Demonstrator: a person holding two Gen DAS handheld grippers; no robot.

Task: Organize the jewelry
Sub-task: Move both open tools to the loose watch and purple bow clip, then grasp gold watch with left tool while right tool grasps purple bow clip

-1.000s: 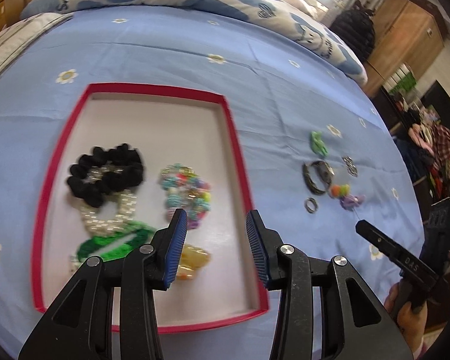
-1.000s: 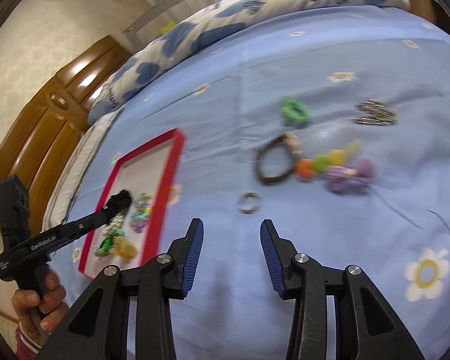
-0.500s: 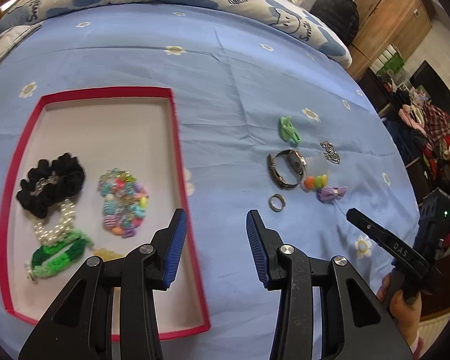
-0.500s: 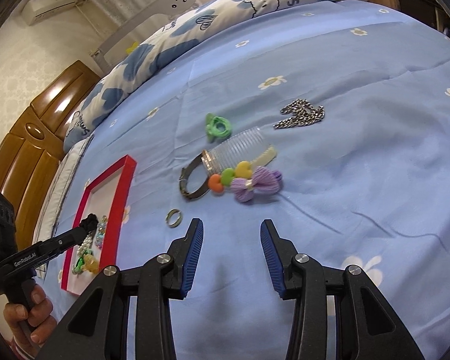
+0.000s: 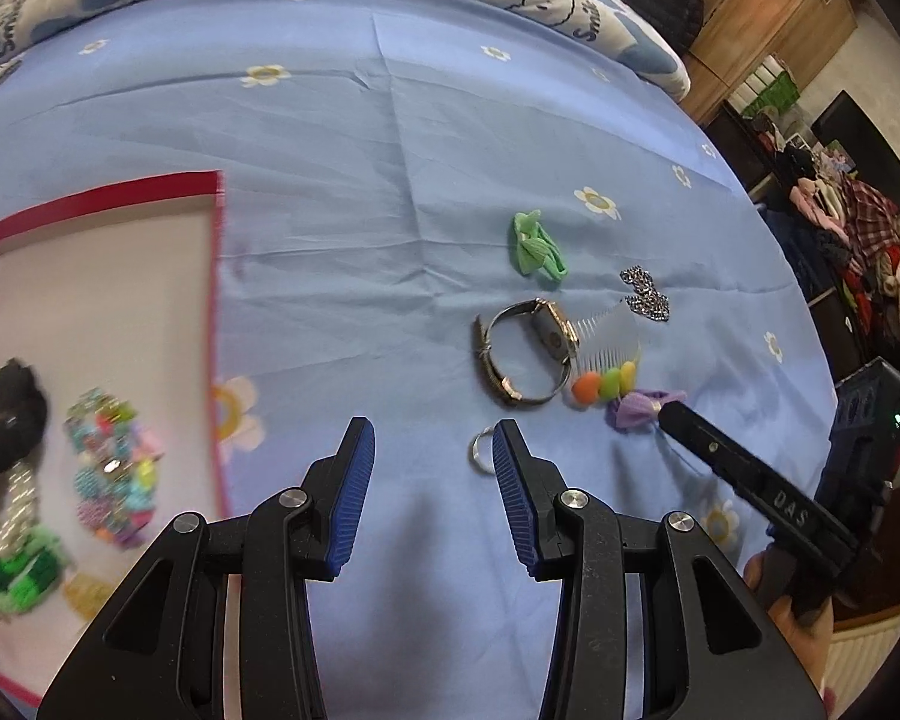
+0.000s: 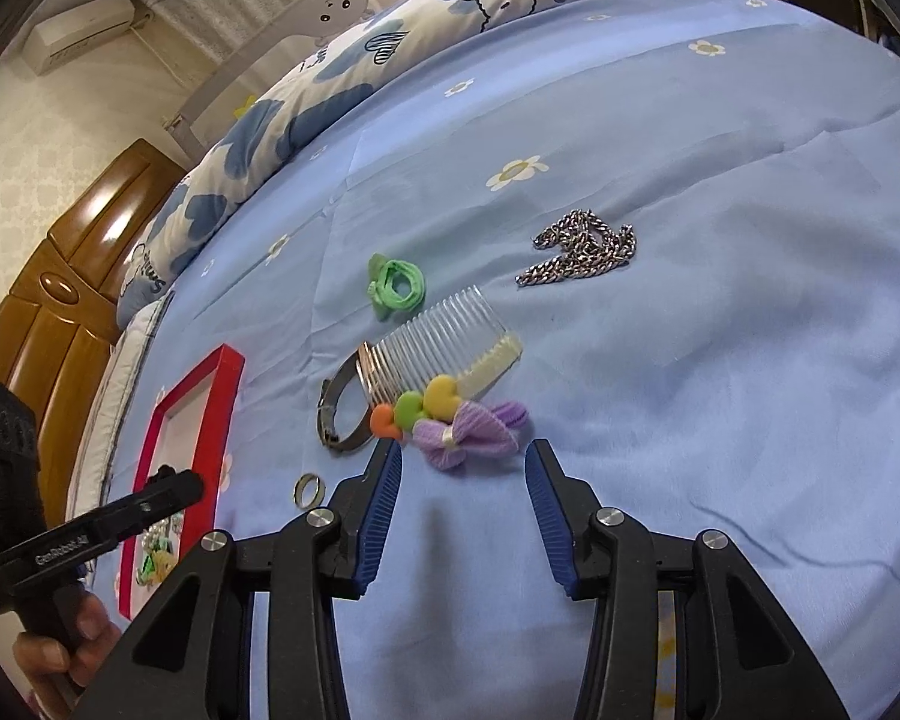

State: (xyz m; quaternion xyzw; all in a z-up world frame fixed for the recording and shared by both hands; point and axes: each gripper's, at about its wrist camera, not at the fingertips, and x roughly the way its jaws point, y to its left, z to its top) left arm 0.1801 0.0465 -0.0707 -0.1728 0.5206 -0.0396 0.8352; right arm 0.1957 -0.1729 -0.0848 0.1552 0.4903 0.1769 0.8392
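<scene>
A bedroom: a bed covered by a light blue sheet (image 5: pixel 342 138) printed with small daisies, a blue-and-white quilt bunched along its far edge, wooden wardrobes beyond.

Near the sheet's left edge lies a shallow red-rimmed tray (image 5: pixel 213 300). Already in it are a black scrunchie (image 5: pixel 6 414), a multicoloured bead bracelet (image 5: pixel 111 474), a pearl strand, a green hair tie and a small yellow piece, slightly blurred.

Loose on the sheet toward its middle, well apart from the tray, are six things not yet sorted: a purple bow (image 6: pixel 468 435) touching a clear comb (image 6: pixel 444 339) with orange, green and yellow hearts, a wristwatch (image 5: pixel 525 354) beside the comb, a plain ring (image 5: pixel 481 456), a light green hair tie (image 6: pixel 397 287), and a silver chain (image 6: pixel 582 252) farthest from the tray.

The right gripper (image 6: pixel 462 492) hovers with its jaws spread and empty, the bow just ahead between them. The left gripper (image 5: pixel 432 480) is likewise spread and empty, with the ring beside its right finger.

Roughly half the sorting looks done; the bow or the ring seems the likely next pick.
</scene>
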